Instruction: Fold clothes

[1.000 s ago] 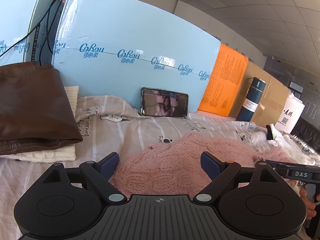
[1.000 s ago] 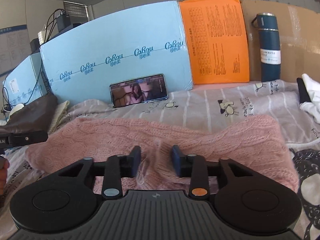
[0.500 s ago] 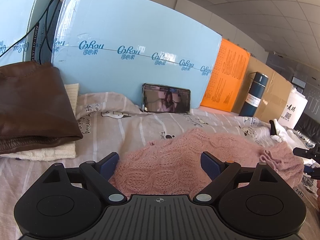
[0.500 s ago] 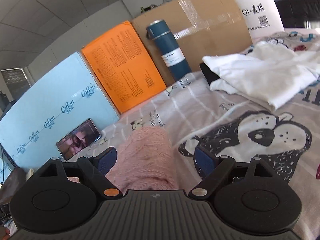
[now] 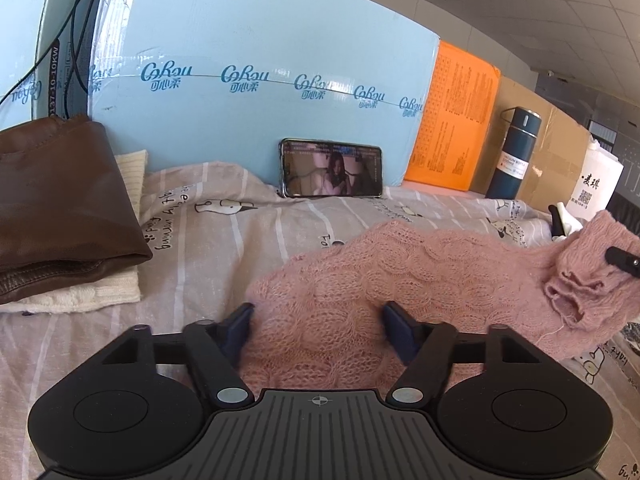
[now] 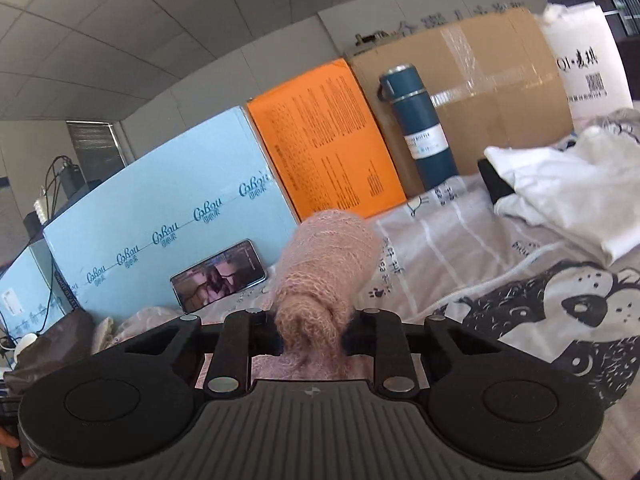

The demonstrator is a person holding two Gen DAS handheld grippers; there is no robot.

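— Gripping one end of the sweater (image 6: pixel 320 276) already, is it, that right claw (image 6: pixel 312 336)?

— Yes, its jaws have just been closing and are now clamping a bunched end of the pink knit, which is lifting off the bed (image 6: pixel 460 248) and sticking up ahead of the fingers.

— And the left claw (image 5: pixel 318 326)?

— Its jaws have just been closing too, but they are still standing apart, with the near end of the sweater (image 5: pixel 400 280) lying between them. I am not seeing the pads pressing the wool yet.

— Where is the garment lying, then?

— It is stretching across the bedsheet, its long axis running from the left claw out to the right, where the raised end is hanging from the other claw's tip (image 5: pixel 622 260). So each hand is nearest its own end.

— What is the next move turning on?

— I am guessing the left needs to finish pinching before the ends are brought together.

— Any containers?

— Only closed boxes standing behind the bed, the blue box (image 5: pixel 260 92) and a brown one (image 6: pixel 492 92), with a flask (image 6: pixel 420 120) beside them; what they are holding I cannot tell.
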